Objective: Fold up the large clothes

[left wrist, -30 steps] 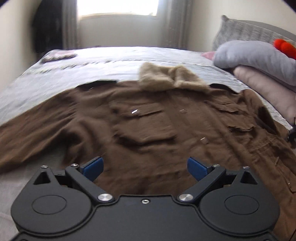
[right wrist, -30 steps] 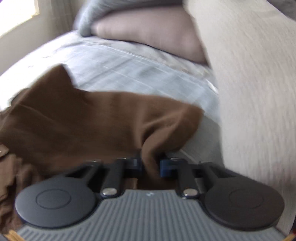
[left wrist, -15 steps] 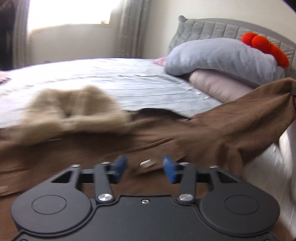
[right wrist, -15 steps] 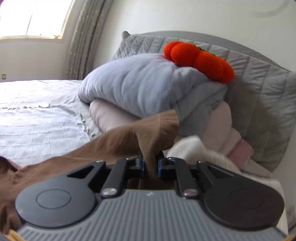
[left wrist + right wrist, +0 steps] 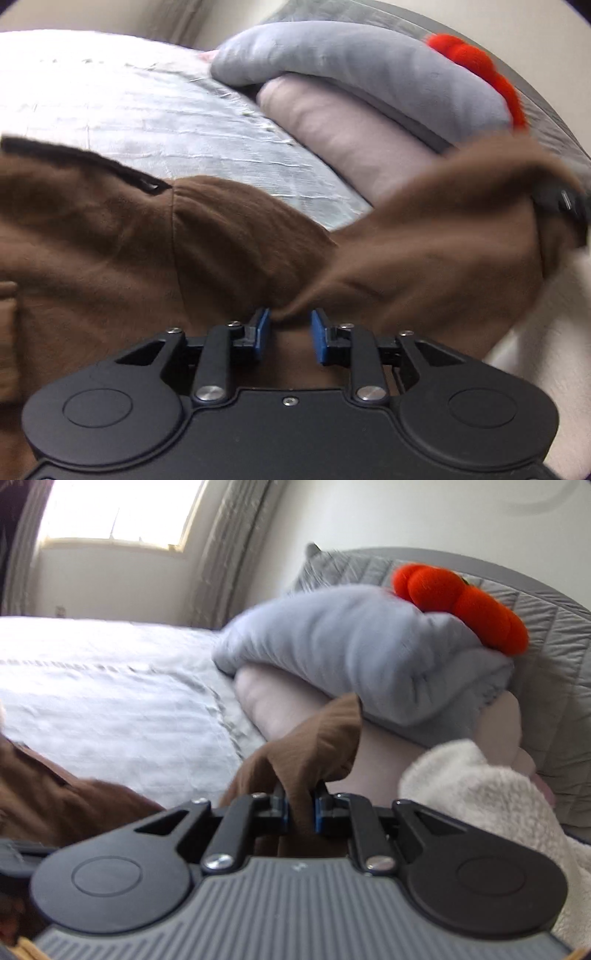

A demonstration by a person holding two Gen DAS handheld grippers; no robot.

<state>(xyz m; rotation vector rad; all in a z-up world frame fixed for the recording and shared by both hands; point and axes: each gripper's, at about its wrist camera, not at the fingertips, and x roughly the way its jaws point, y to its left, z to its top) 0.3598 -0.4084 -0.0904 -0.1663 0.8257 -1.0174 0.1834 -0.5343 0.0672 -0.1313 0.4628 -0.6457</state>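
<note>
On a grey-quilted bed [image 5: 155, 122], we hold a brown jacket [image 5: 110, 240] by two tools: our right gripper [image 5: 300, 812] is clamped on the sleeve's raised end, in front of stacked pillows [image 5: 351, 646] topped by a red plush toy [image 5: 461, 598]. Our left gripper [image 5: 288, 332] (its blue pads [image 5: 261, 332] have just been closing) pinches a bunched fold near the shoulder seam.
</note>
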